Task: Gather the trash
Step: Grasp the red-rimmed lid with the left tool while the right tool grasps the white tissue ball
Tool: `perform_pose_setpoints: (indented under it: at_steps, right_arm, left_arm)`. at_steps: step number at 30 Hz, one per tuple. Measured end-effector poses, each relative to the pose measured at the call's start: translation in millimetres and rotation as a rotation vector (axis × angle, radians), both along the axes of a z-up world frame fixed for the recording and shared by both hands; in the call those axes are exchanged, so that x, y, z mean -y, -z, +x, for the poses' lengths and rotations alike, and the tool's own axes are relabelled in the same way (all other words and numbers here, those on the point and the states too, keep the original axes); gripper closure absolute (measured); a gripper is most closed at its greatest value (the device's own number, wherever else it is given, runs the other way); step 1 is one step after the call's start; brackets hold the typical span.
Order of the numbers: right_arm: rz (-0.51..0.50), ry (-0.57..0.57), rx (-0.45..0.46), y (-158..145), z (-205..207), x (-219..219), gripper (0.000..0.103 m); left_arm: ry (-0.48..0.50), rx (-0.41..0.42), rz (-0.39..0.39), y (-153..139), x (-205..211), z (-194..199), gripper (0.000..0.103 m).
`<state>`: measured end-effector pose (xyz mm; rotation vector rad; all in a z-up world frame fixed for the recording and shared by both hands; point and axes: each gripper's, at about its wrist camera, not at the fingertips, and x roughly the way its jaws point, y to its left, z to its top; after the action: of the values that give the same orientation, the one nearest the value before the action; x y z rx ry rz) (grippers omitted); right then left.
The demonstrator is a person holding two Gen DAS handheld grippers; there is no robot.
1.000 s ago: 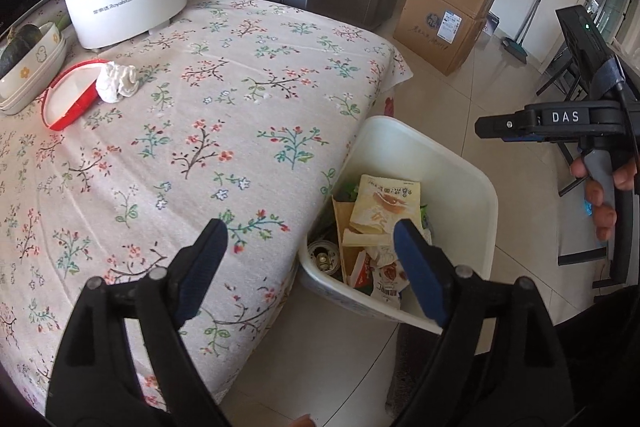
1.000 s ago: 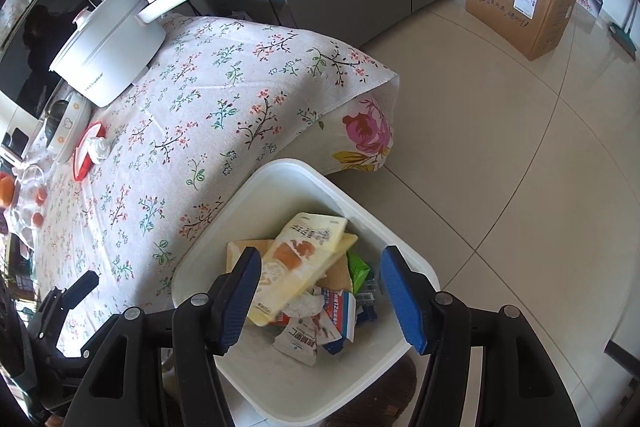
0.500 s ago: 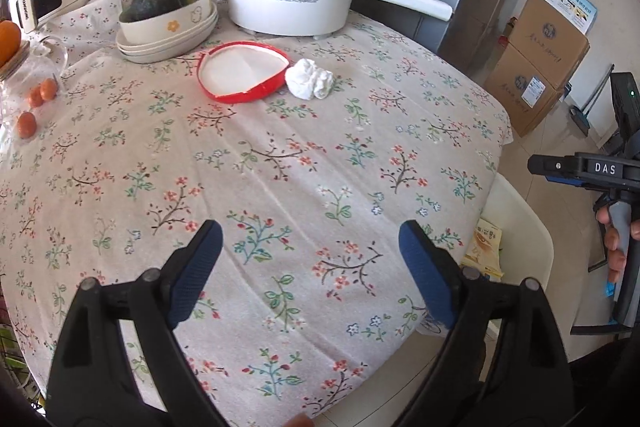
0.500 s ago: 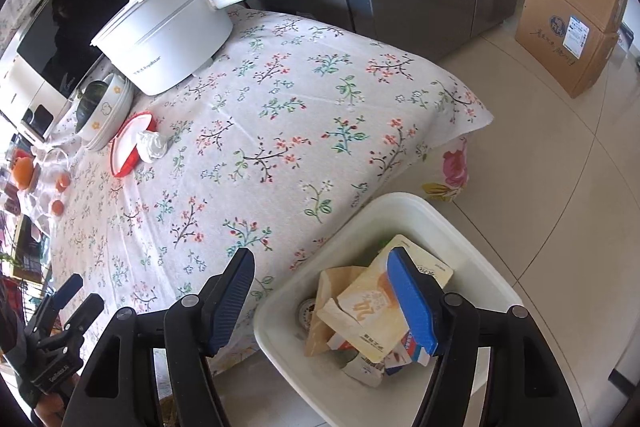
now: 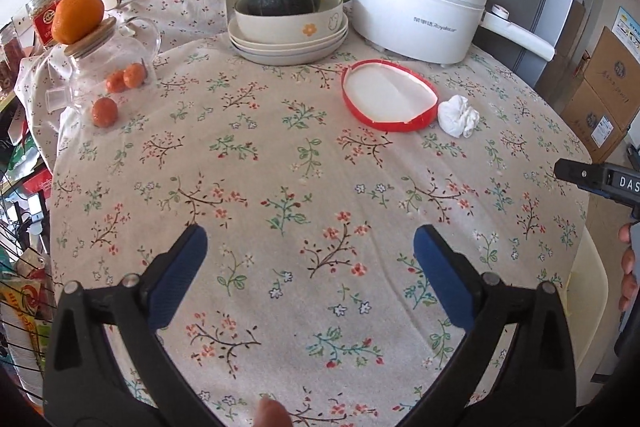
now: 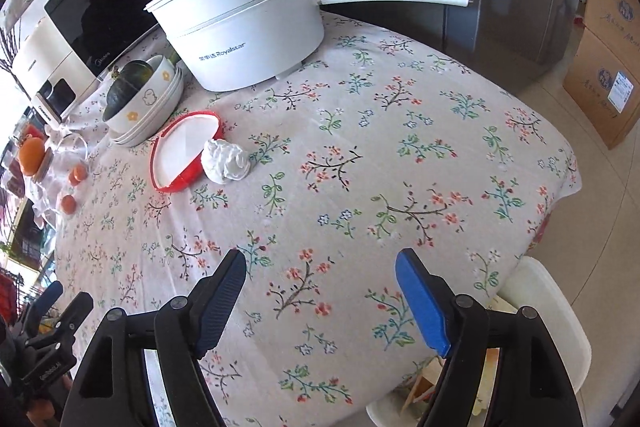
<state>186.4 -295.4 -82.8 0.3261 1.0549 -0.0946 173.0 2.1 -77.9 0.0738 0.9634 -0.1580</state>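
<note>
The left gripper (image 5: pixel 310 247) was held above the near part of the table (image 5: pixel 280 167) with its jaws spread and nothing between them. The right gripper (image 6: pixel 320 287) was likewise held over the table near its edge, jaws spread and empty. The crumpled white tissue (image 5: pixel 458 115) lay on the floral cloth, touching the red-rimmed lid (image 5: pixel 388 101), near the white electric pot (image 5: pixel 420 17). The white bin (image 6: pixel 548 311) stood on the floor just beside the table edge, with packaging partly visible inside it.
</note>
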Motion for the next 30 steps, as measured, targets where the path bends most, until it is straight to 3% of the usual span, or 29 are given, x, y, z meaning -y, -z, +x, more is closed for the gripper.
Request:
perform_pose_setpoints:
  at_steps: [10, 15, 17, 18, 19, 24, 30]
  right_arm:
    - [-0.001, -0.107, 0.029, 30.7, 78.5, -45.5, 0.024]
    - [0.01, -0.137, 0.061, 41.1, 103.6, -61.4, 0.026]
    - [0.013, -0.141, 0.065, 45.7, 110.9, -64.4, 0.033]
    - [0.021, -0.148, 0.064, 48.0, 114.3, -64.7, 0.044]
    - [0.03, -0.161, 0.062, 50.3, 116.3, -65.3, 0.064]
    - [0.023, -0.207, 0.063, 43.4, 111.5, -62.3, 0.071]
    - [-0.012, -0.198, 0.077, 17.5, 91.6, -30.1, 0.071]
  left_arm:
    - [-0.103, -0.002, -0.03, 9.3, -19.4, 35.8, 0.0]
    - [-0.114, -0.006, -0.009, 17.9, -14.0, 43.0, 0.0]
    - [-0.117, -0.013, -0.009, 20.8, -12.1, 45.2, 0.0]
    - [-0.119, -0.014, -0.008, 21.7, -10.8, 46.6, 0.0]
    - [-0.119, -0.014, -0.011, 21.9, -9.7, 47.8, 0.0]
    - [-0.116, -0.048, -0.05, 20.5, -2.2, 62.7, 0.0]
    - [-0.109, -0.057, -0.076, 19.8, 15.4, 90.6, 0.006]
